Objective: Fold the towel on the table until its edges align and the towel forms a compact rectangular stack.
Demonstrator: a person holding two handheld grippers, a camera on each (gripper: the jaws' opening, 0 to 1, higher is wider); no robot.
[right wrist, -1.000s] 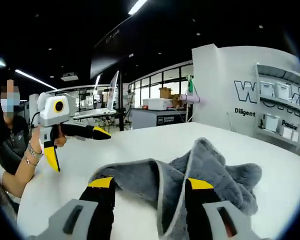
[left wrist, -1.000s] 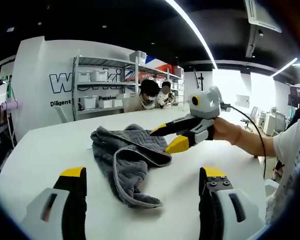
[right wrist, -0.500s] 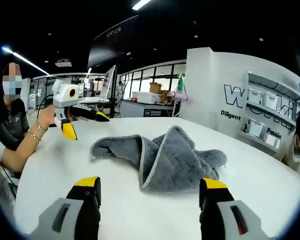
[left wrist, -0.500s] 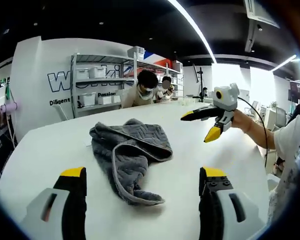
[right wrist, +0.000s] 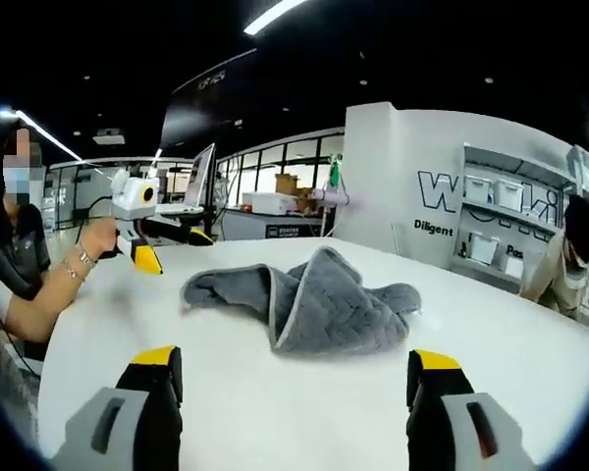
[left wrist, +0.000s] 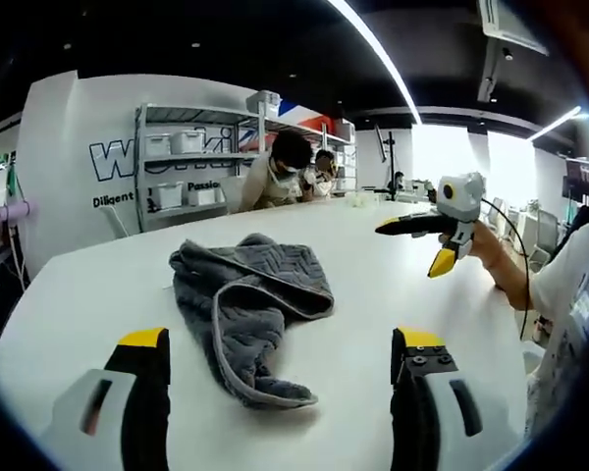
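Towel: a grey quilted towel [left wrist: 247, 306] is lying crumpled near the middle of the white table [left wrist: 79, 294]; in the right gripper view [right wrist: 314, 304] it is showing a pale piped hem and one flap folded over the rest, with its edges not lining up.
Left gripper: the left gripper [left wrist: 280, 392] is hovering above the table on the near side of the towel, its two yellow-tipped jaws standing wide apart with nothing between them; in the right gripper view [right wrist: 167, 248] it is being held up in a person's hand [right wrist: 100, 238], clear of the towel and off to one end of it.
Right gripper: the right gripper [right wrist: 294, 397] is likewise hanging back from the towel, jaws spread and gripping nothing; in the left gripper view [left wrist: 424, 243] it is sitting in a hand above the far side of the table, well apart from the towel.
Table: the white top is running wide and bare around the towel.
Background: a metal shelving rack [left wrist: 191, 167] with white bins is standing against a white wall bearing lettering; two people [left wrist: 299, 177] are bending over beside it at the far table edge.
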